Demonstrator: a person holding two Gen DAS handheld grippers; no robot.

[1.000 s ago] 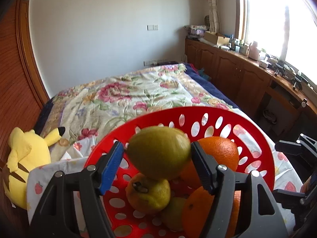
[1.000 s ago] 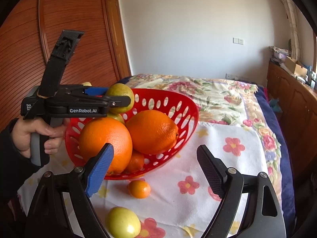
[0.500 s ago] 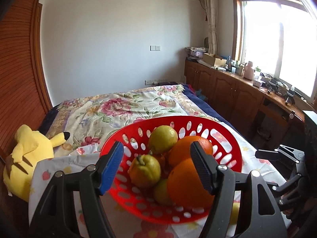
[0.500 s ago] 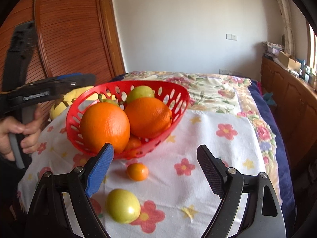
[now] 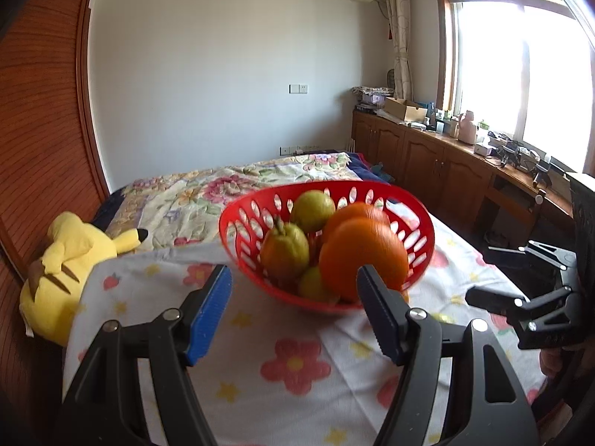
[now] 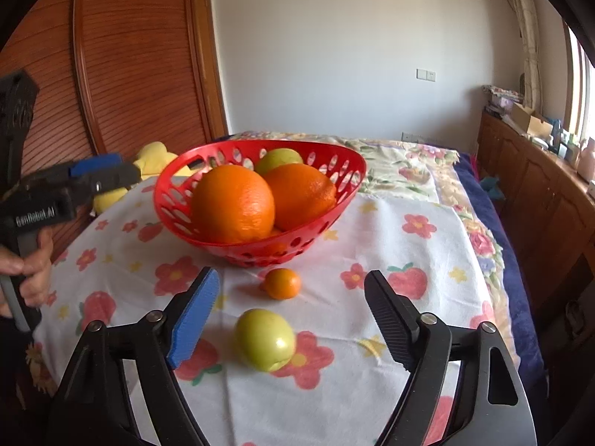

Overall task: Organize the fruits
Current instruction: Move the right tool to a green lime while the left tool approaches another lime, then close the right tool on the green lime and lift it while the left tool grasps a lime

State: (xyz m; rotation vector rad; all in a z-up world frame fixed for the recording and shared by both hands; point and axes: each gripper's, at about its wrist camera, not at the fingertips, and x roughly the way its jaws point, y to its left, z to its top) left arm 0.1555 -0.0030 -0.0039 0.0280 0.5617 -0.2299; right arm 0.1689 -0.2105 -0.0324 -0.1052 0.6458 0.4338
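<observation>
Right wrist view looks down on a bed covered by a flowered cloth [image 6: 390, 245], where a red basket [image 6: 346, 182] sits toward the far left of the cloth. Two large oranges [image 6: 232, 204] fill its front, and a green fruit [image 6: 277, 158] behind them is mostly hidden, only its top showing. Through the basket's lower holes something orange shows, too screened to make out. Outside the basket, just in front of its base, lies a small tangerine [image 6: 282, 283]; nearer still lies a green apple [image 6: 264, 339], its long axis roughly across the picture and its dimpled end turned down and to the right. The right tool [image 6: 292, 319] hangs above the cloth with the apple between its two pads but untouched; its jaws are closing. At the left edge the left tool [image 6: 102, 173] points toward the basket, gripped by a hand [image 6: 31, 271] that is cut off by the frame.

From the left wrist view, slightly blurred, the left tool [image 5: 293, 310] stands half open with nothing between its pads. A stemmed yellow-green fruit [image 5: 284, 249] leans in the basket, stem up. A yellow plush toy [image 5: 63, 264] lies at the bed's left edge, partly under the cloth.
</observation>
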